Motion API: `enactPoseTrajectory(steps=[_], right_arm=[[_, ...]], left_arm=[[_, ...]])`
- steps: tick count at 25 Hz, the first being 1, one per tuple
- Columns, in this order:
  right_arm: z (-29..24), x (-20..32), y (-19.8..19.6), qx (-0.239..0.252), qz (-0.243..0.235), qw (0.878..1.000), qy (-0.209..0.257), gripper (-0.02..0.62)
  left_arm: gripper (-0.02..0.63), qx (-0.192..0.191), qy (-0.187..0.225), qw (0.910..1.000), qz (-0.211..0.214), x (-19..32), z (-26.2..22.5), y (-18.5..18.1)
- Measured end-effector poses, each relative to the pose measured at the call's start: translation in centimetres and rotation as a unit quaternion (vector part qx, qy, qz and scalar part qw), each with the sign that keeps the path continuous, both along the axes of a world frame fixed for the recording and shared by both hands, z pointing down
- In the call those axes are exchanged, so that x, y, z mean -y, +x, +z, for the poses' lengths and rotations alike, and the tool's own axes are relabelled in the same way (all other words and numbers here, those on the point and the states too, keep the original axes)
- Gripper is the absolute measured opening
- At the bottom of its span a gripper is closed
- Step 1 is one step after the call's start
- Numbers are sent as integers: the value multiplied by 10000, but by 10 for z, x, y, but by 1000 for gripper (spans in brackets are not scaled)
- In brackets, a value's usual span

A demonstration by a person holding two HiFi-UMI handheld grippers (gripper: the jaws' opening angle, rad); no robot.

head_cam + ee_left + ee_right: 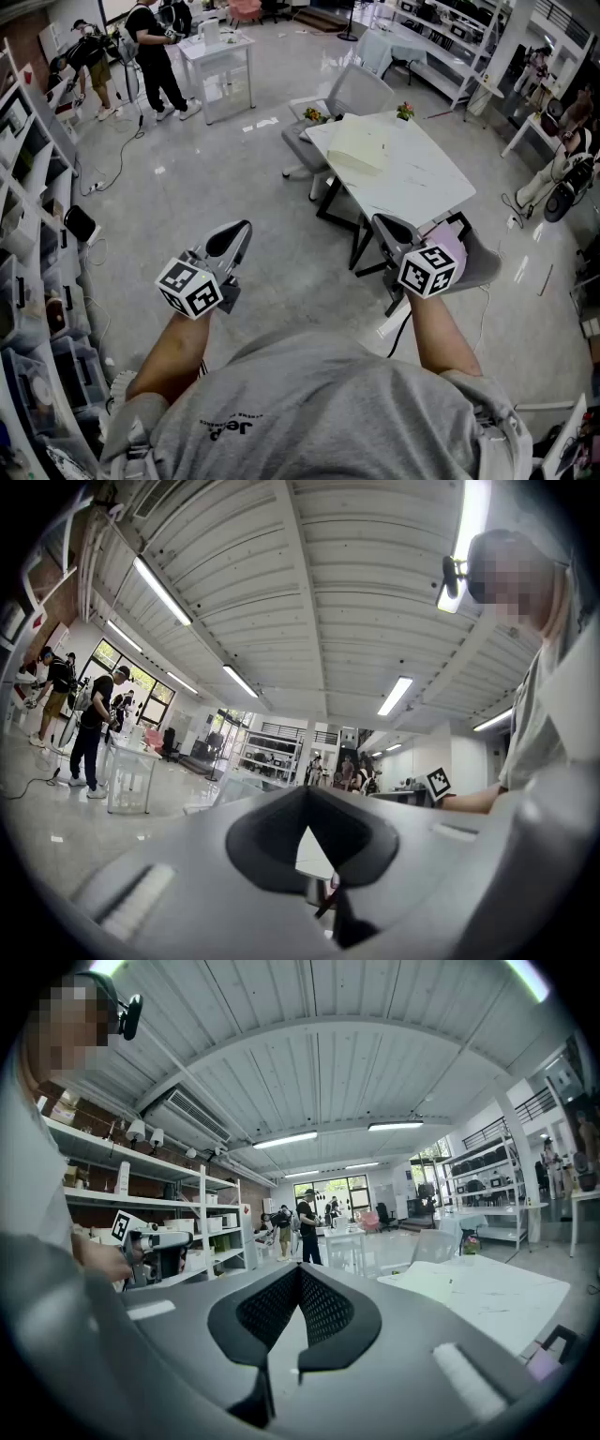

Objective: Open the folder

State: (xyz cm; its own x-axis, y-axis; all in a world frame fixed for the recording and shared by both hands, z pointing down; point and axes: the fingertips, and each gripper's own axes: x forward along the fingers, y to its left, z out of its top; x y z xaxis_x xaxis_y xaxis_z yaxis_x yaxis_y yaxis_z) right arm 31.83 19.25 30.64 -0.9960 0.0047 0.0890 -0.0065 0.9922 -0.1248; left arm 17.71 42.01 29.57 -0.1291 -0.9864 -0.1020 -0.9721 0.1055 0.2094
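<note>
A pale cream folder point(358, 148) lies shut on the white table point(422, 183), well ahead of me and to the right. It shows again in the right gripper view as the folder point(429, 1279) on the table point(497, 1305). Both grippers hang in the air over the floor, far short of the table. My left gripper point(236, 236) is shut with nothing in it; in its own view the left gripper point(307, 795) has its jaw tips together. The right gripper point(384, 227) points toward the table's near end, and the right gripper point(300, 1269) is also shut and holds nothing.
A grey chair point(352, 94) stands behind the table and another point(473, 258) at its near corner. Small flowers point(405, 111) sit on the far table edge. Shelving point(28, 262) lines the left side. People point(155, 56) stand by a white table point(220, 52) at the back left.
</note>
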Motion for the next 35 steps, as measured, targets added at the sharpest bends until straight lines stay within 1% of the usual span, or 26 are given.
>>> enactPoseTrajectory(steps=[12,16,20,21,22,23,25,26,28,35], right_arm=[[0,20,3,10,126,9999,-39,2],[-2,23,1,52,67,10000,7,3],[-5,28,2,149,-10,9999,-61,3],[-5,31,3,160,-19,9998,-74,3],[-5,35,5,169,-25,9998,-85,3],[-5,39,7,175,-26,9998,-98,3],[-7,49,10,181,-18,9998,-128,3],[-8,54,11,182,-17,9997,-142,4],[-9,66,14,184,-35,9997,-152,3],[-12,107,29,223,-165,9996,-91,5]], left_arm=[[51,15,-45,10000,-66,12,-1,-2],[51,23,-49,9999,-116,16,-1,-3],[51,46,-13,10000,9,24,-2,2],[119,69,-23,10000,59,28,-3,6],[255,98,-49,9999,92,33,-3,9],[321,129,-79,9998,106,38,-3,12],[398,162,-106,9998,86,48,-6,16],[418,159,-105,9998,59,52,-7,16],[436,148,-90,9998,-19,61,-10,17],[443,98,19,9993,-349,89,-16,29]])
